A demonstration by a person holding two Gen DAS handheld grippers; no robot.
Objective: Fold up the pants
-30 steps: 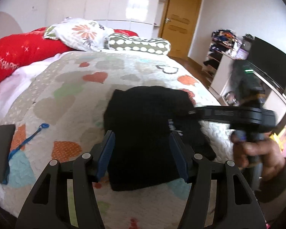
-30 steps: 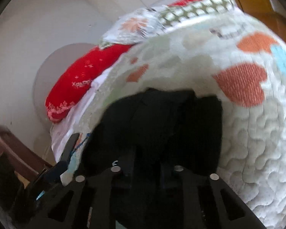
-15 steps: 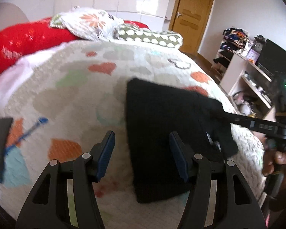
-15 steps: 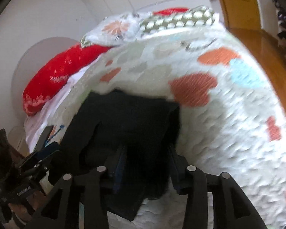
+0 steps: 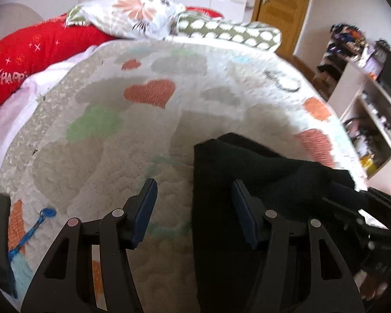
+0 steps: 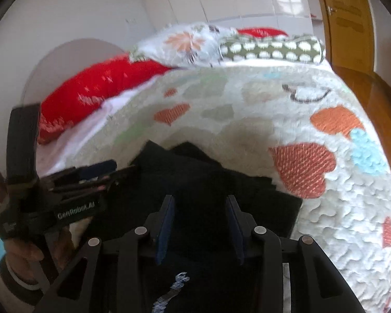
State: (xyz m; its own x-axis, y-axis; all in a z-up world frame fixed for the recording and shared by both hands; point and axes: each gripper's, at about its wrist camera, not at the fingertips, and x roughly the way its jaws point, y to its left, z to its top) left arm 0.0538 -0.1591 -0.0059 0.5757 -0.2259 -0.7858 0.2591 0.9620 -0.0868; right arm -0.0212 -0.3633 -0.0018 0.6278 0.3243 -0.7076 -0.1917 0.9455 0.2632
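Right hand-held gripper (image 6: 199,224): bottom centre of our right view, jaws apart, released above the pants.
Left hand-held gripper (image 5: 193,208): bottom centre of our left view, jaws wide, gripping nothing.
Pants (image 5: 247,182): black, folded, lower right, on the bed (image 5: 148,120).
Pillows (image 5: 133,13): top, beyond.

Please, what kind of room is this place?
Most likely a bedroom in a home. A bed with a white quilted heart-pattern bedspread fills the view, a floral pillow and a red bolster cushion lie at its head, and a wooden door stands behind.
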